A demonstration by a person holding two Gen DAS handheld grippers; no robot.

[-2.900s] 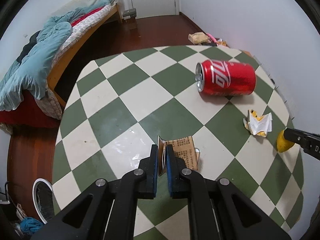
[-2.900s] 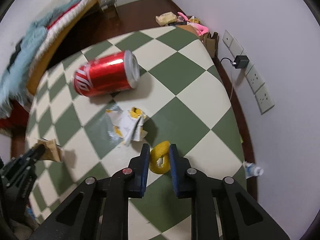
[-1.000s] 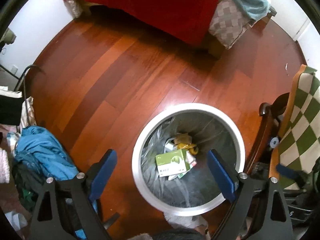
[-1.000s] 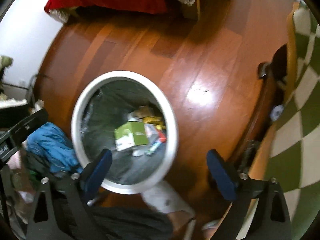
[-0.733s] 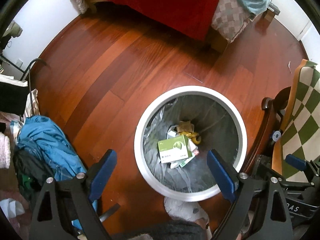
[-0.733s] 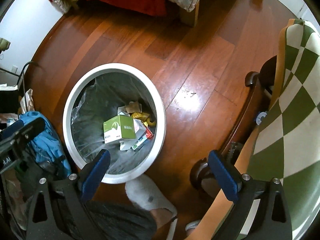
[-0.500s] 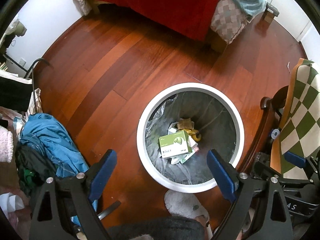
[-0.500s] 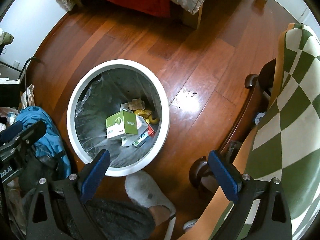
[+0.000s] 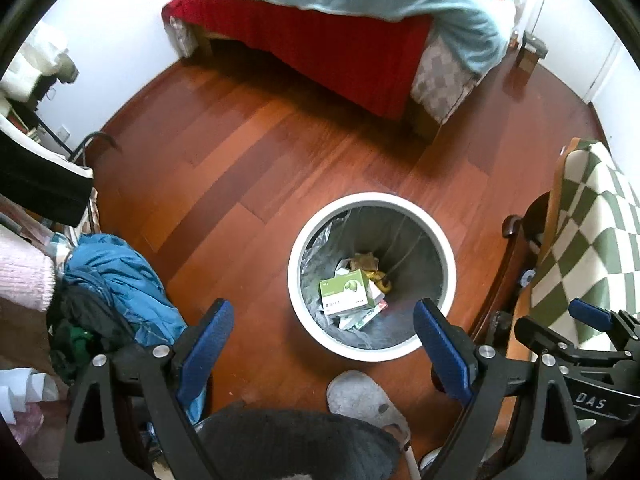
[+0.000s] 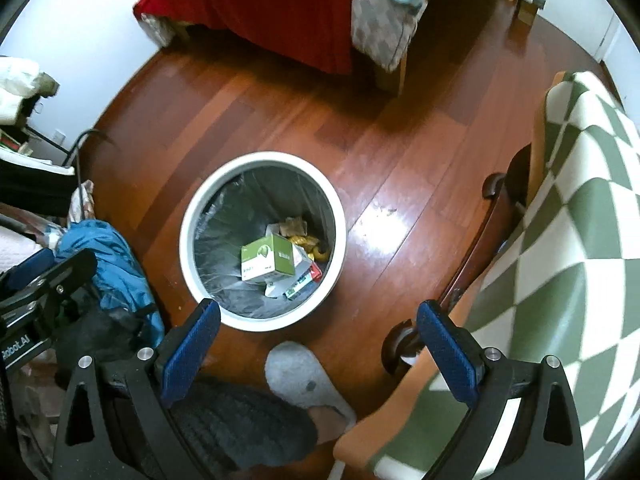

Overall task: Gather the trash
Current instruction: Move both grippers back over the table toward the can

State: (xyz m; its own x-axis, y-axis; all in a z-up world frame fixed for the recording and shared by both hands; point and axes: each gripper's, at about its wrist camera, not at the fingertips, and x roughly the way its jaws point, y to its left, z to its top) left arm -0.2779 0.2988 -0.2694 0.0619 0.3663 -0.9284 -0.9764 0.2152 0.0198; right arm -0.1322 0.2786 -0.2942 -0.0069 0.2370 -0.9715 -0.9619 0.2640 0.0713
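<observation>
Hovering wide-open, empty: left gripper & right gripper, trash bin below.

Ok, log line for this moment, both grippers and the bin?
left gripper: open, empty | right gripper: open, empty | trash bin: on floor, holds green box, scraps

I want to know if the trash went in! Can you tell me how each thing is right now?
Left tool: open, holding nothing.
Right tool: open, holding nothing.
Trash bin: upright on the floor, lined with a bag, no lid.
Green box: lying in the bin on other scraps.
Yellow scrap: in the bin, beside the box.
Slipper: on the floor near the bin.
</observation>
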